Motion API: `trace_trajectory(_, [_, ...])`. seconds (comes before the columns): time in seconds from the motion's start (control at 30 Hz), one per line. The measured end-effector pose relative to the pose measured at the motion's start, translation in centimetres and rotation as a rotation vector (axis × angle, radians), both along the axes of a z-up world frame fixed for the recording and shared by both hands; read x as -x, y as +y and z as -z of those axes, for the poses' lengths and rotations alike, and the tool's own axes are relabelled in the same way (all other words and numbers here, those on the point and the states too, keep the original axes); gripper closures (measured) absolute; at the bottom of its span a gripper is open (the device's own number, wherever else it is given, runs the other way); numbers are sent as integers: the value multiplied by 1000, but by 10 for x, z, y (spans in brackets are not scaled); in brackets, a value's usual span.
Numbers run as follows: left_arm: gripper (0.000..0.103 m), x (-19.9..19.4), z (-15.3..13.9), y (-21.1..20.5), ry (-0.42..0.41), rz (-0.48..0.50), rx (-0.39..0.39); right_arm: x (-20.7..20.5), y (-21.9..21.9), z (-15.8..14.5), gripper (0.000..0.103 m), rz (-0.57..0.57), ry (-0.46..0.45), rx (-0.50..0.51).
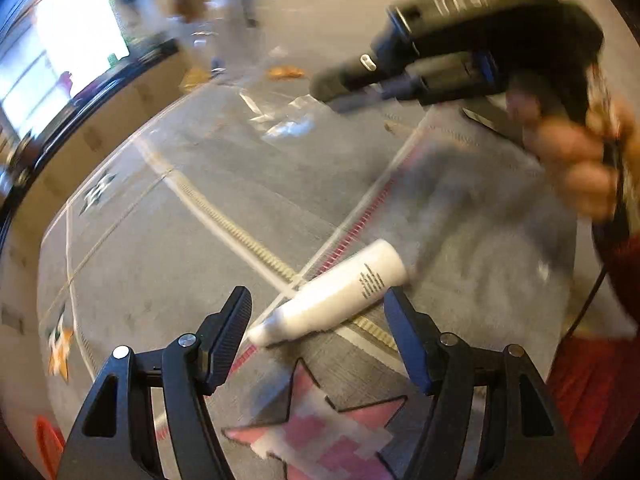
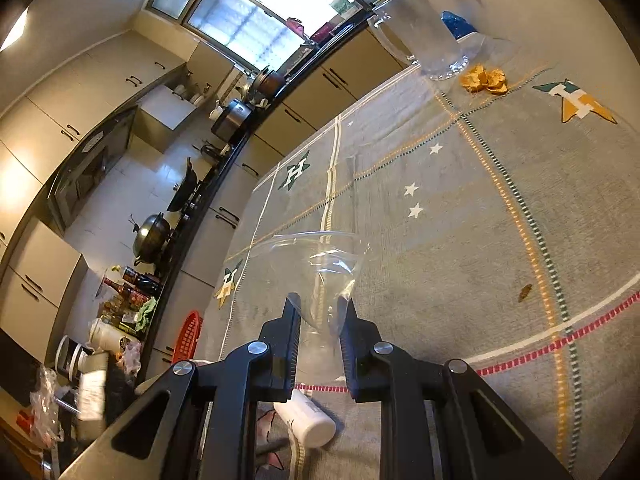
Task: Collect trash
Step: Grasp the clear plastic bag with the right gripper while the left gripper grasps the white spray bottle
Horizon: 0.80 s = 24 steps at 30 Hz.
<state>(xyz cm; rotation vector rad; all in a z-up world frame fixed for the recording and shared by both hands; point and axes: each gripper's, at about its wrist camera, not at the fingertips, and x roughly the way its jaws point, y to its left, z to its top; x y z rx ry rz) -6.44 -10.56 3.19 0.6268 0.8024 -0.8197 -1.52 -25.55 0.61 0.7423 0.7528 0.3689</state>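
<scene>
Here, your left gripper gapes above the white bottle.
Its pads clear the bottle; your right gripper pinches 1 clear plastic bag over the grey rug.

Motion blurs the right gripper and hand; a bottle is cut off.

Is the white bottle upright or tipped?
Tipped. The white bottle lies on its side on the rug, cap end toward the left gripper, whose open fingers don't touch it.
</scene>
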Motion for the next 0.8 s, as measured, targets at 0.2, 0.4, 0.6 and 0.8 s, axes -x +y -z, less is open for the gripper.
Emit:
trace_trajectory(0.2, [37,-14,17,-13,24,46,-48,7,-7,-1,83,8,-9,-8])
trace_trajectory(0.4, [69,-32,21,-15,95,-59,17,11,-11,-5,83,26,-20,10])
trace_trajectory(0.6, [71,-39,24,-2,150,-250,103,20,-3,-8,83,30,-36,69])
trace_trajectory(0.8, [72,-34,21,31,126,-432,186,26,26,-5,83,-11,-54,148])
